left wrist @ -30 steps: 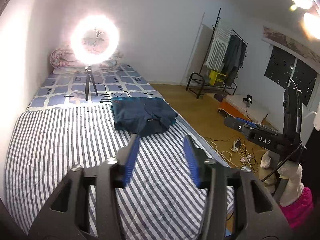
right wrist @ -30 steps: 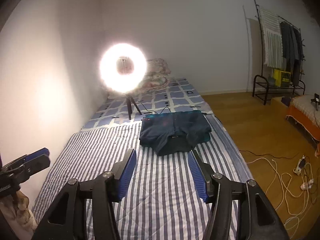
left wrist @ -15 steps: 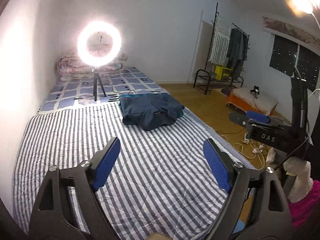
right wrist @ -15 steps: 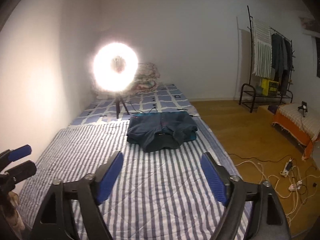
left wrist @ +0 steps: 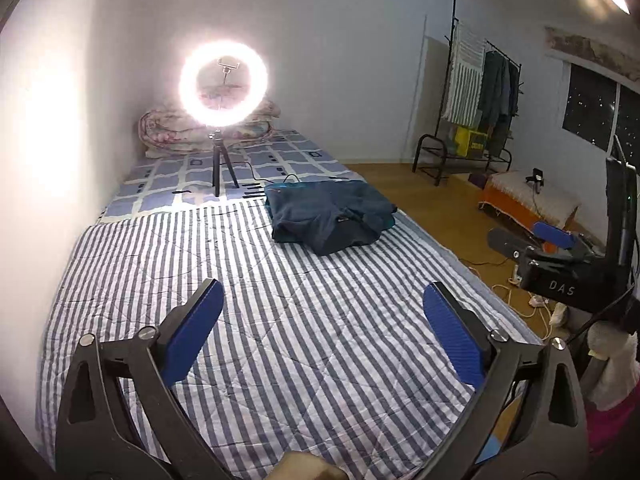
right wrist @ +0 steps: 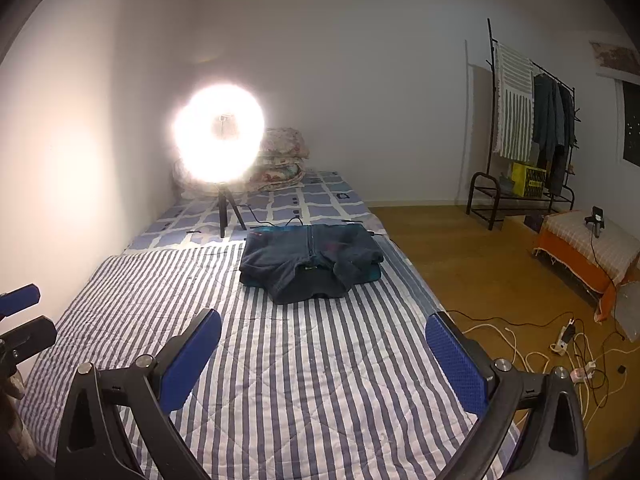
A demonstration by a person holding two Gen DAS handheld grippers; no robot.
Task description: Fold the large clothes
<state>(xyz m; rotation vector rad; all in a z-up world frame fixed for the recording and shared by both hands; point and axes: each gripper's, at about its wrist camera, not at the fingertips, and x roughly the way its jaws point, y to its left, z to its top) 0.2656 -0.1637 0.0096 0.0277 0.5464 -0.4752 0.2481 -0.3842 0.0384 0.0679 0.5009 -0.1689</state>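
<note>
Left wrist: left tool [left wrist: 322, 300] just spread wide, holding nothing

Wide bare stretch of striped quilt [right wrist: 304, 380] ahead of both claws — nothing lying between them and the folded dark garment [right wrist: 310, 262]. Beyond the garment, blocked by a ring light on a tripod [right wrist: 222, 152] with cables trailing across the bed. Wall tight along the left edge. Open floor on the right — cluttered by cords and a power strip [right wrist: 564, 340].
</note>
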